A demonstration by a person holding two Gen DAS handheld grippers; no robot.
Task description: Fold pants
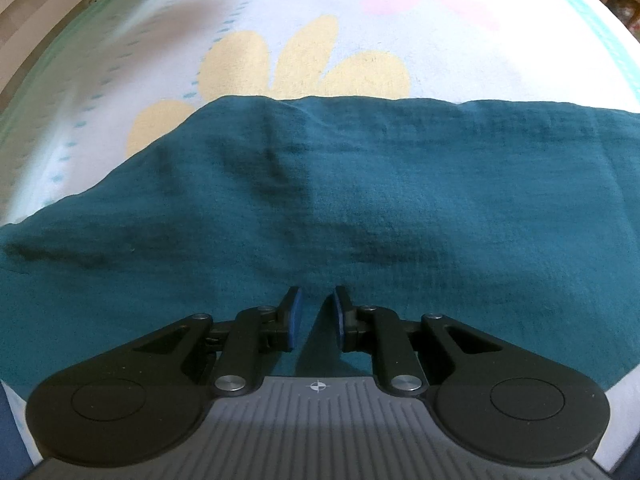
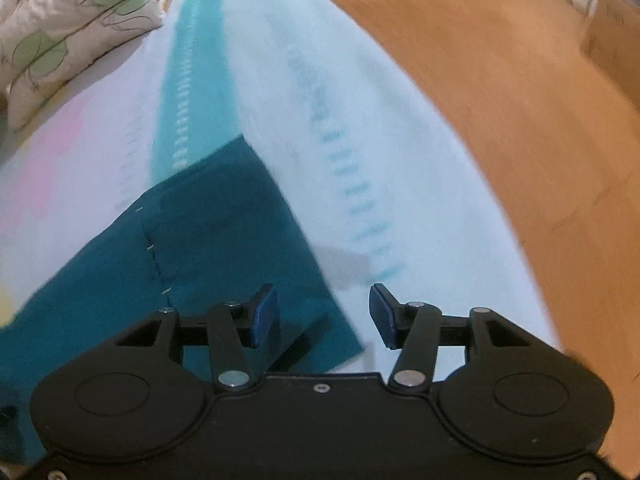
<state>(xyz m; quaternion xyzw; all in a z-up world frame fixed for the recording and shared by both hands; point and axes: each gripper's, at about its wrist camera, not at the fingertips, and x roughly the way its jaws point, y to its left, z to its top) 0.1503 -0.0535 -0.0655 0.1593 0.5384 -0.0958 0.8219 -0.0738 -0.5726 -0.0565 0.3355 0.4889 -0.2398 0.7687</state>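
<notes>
Teal pants lie lengthwise left-to-right across the bedsheet.

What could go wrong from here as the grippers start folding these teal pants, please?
The left gripper, open over wrinkled teal pants, might pinch one layer only. The right gripper, open astride the pants' end, might grab the bedsheet too. That end lies near the bed's edge and could slip toward the floor.

We see the pants lying flat on the bed. They are dark teal, soft and a bit wrinkly. They stretch from side to side. In the right wrist view, one end has a straight edge and a stitched seam.
</notes>
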